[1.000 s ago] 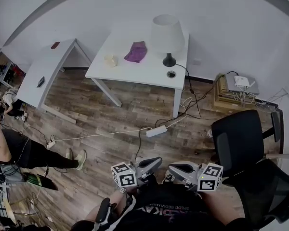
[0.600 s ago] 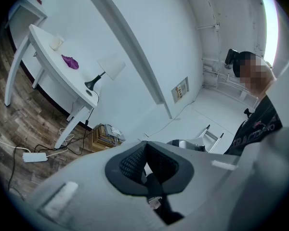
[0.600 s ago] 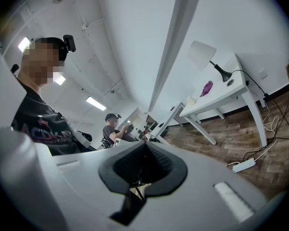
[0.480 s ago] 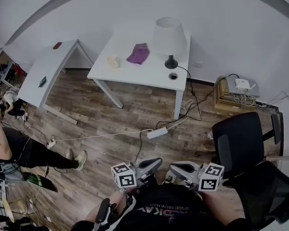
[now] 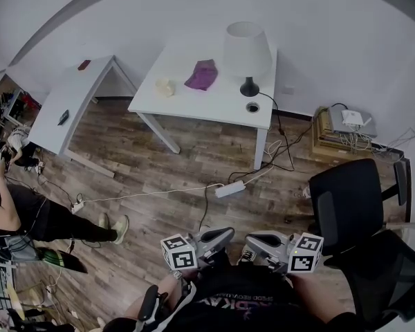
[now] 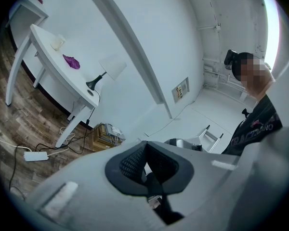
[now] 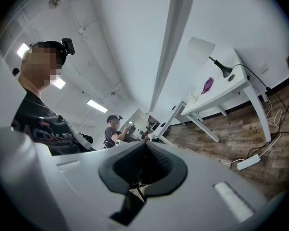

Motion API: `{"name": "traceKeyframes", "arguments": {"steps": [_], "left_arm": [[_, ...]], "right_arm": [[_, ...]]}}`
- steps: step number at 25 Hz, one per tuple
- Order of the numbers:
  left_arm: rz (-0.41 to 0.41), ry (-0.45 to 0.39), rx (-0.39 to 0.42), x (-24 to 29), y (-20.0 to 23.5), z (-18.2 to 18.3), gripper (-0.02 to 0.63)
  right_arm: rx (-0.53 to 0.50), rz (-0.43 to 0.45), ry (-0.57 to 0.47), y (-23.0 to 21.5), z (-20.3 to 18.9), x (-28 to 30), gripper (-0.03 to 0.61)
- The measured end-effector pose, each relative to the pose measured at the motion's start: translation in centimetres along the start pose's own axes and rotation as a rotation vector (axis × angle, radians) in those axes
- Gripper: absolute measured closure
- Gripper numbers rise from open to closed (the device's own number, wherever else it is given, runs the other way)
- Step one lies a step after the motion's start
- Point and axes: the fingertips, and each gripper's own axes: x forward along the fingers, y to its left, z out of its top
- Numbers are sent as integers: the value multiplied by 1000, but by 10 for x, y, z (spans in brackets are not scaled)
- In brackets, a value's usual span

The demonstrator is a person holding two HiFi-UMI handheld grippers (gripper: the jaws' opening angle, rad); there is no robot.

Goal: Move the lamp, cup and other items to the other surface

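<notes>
A white table (image 5: 214, 106) stands far across the wood floor. On it are a lamp (image 5: 247, 50) with a white shade and black base, a purple cloth (image 5: 202, 75) and a cream cup (image 5: 164, 86). The left gripper view shows the lamp (image 6: 111, 67), the cloth (image 6: 71, 61) and the cup (image 6: 58, 42) in the distance. A second white table (image 5: 69, 102) stands to the left. My left gripper (image 5: 218, 236) and right gripper (image 5: 258, 241) are held close to my body, both shut and empty, far from the tables.
A black office chair (image 5: 349, 199) stands close on the right. A white power strip (image 5: 229, 189) and cables lie on the floor between me and the table. A box stack with a router (image 5: 342, 133) sits by the wall. A person (image 5: 21, 213) sits at the left.
The head view has shifted slightly, so the table and lamp sit a little further right in the picture. Both grippers stay where they were.
</notes>
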Motion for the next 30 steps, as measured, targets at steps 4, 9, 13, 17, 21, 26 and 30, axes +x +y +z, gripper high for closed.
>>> {"name": "traceKeyframes", "arguments": {"steps": [4,9,13,17,21,26,30], "left_arm": [[6,-7,-4,-5,2,3,618],[11,-36,-10,-15,7,11,618],[4,-62,-10,-26,12,19,618],[7,-73,-13,-37,19,25,618],[5,-79,-16,-49,27,39,618],[11,-90,-18,-68,43,60,618],[4,-107,-32,-83,59,80,618]], "right_arm": [[1,0,2,1,0,5,574],[-7,3,12,3,2,15,574],[-10,10,25,4,4,29,574],[-9,16,36,3,3,44,574],[-7,18,38,2,8,64,574],[-19,21,45,0,16,94,574],[-29,10,50,-5,23,121,574]]}}
